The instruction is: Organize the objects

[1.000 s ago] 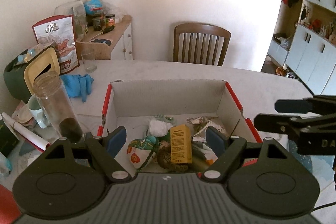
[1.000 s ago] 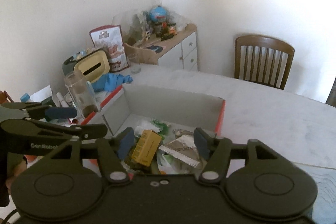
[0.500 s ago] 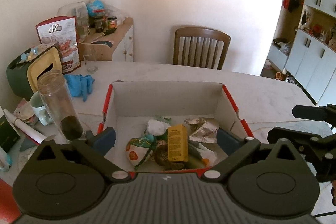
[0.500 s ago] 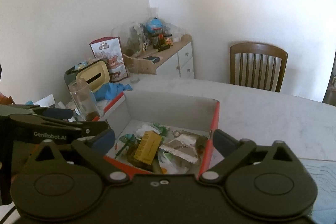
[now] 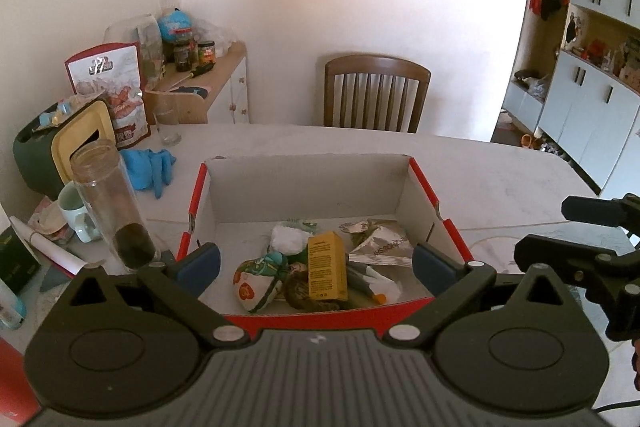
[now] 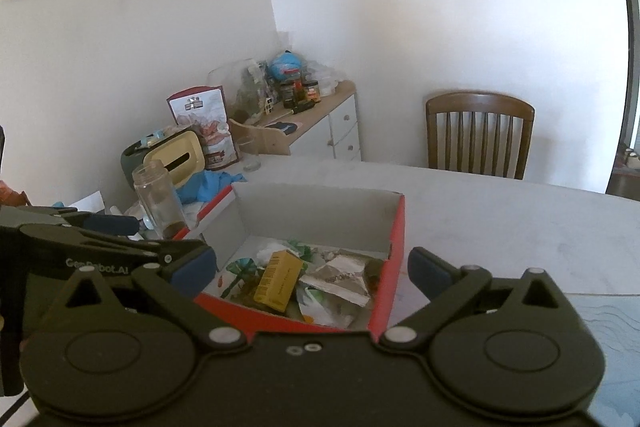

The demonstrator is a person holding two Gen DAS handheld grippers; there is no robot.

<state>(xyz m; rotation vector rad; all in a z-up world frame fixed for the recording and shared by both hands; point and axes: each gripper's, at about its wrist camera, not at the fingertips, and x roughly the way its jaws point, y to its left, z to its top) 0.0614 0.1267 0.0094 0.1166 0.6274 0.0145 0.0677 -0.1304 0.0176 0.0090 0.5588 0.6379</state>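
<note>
A: How far is the organizing, do you think?

B: Look first at the big table (image 5: 500,171). Its right half is bare, but the left side has many loose things. So I judge the work is only partly done.

A: And the red box (image 5: 440,223)?

B: It stands in the middle of the table, open on top, and it already holds a small pile: a yellow carton (image 5: 326,269) lying on top, a silver wrapper (image 5: 380,247) to its right, a printed pouch (image 5: 256,283) to its left, and some white paper behind. The far half of the box floor is free.

A: What remains outside?

B: Left of the box stands a tall clear jar (image 5: 110,203) with something dark at the bottom, very close to the box wall. Behind it are blue gloves (image 5: 150,167), a pale mug (image 5: 76,213), a drinking glass (image 5: 167,125) and a yellow tissue holder (image 5: 82,143). Whether all of these must go in the box, I cannot say.

A: And the claws?

B: The left gripper (image 5: 316,261) is spread wide just before the near wall of the box, nothing between its pads. The right gripper (image 6: 312,267) is the same, wide and empty. Both have just been opening.

A: So the next step?

B: Probably to choose one loose thing; the jar is nearest.
</note>
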